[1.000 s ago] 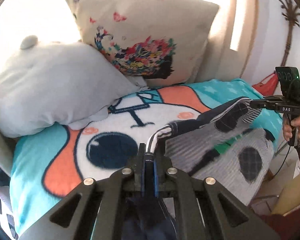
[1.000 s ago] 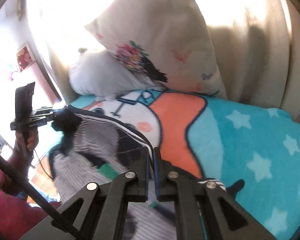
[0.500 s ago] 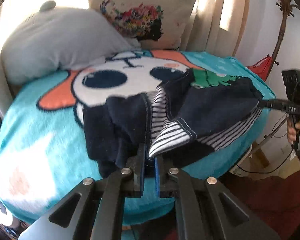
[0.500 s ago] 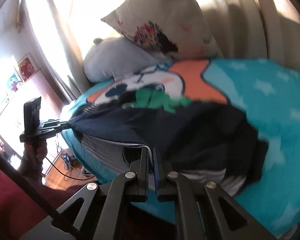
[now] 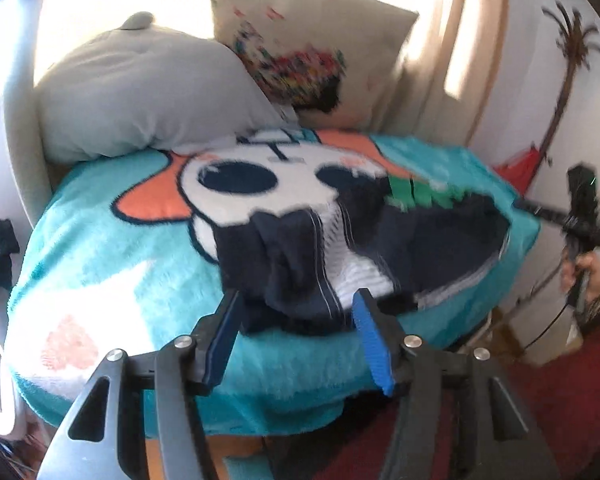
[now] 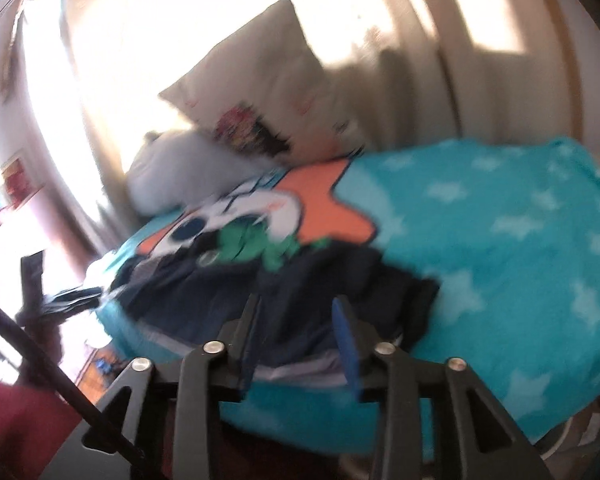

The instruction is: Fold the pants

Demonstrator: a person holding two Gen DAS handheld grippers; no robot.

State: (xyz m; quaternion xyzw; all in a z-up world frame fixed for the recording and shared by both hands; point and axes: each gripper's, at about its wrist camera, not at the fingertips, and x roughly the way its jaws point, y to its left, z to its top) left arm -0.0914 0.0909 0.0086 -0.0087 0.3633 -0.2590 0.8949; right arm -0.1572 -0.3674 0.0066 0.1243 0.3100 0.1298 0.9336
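Dark navy pants (image 5: 296, 264) with striped lining and a green print lie folded over on the teal blanket (image 5: 100, 280) near the bed's front edge. My left gripper (image 5: 296, 304) is just in front of their near fold, its jaws opening, with cloth between the fingers but not pressed. In the right wrist view the pants (image 6: 300, 292) lie in a dark heap. My right gripper (image 6: 298, 312) stands at their near edge, jaws opening and apart from the cloth. The right gripper (image 5: 540, 210) also shows at the far right of the left wrist view.
A grey pillow (image 5: 148, 92) and a cream printed cushion (image 5: 300, 40) lean against the curtain at the bed's head. The blanket (image 6: 500, 240) spreads wide to the right with stars. A red floor (image 5: 560, 400) lies below the bed edge. The other gripper (image 6: 60, 300) shows at left.
Both grippers pulled the pants back toward the bed's front edge, laying them folded on the blanket. Both jaws, shut on the cloth before, now stand apart and have let go.
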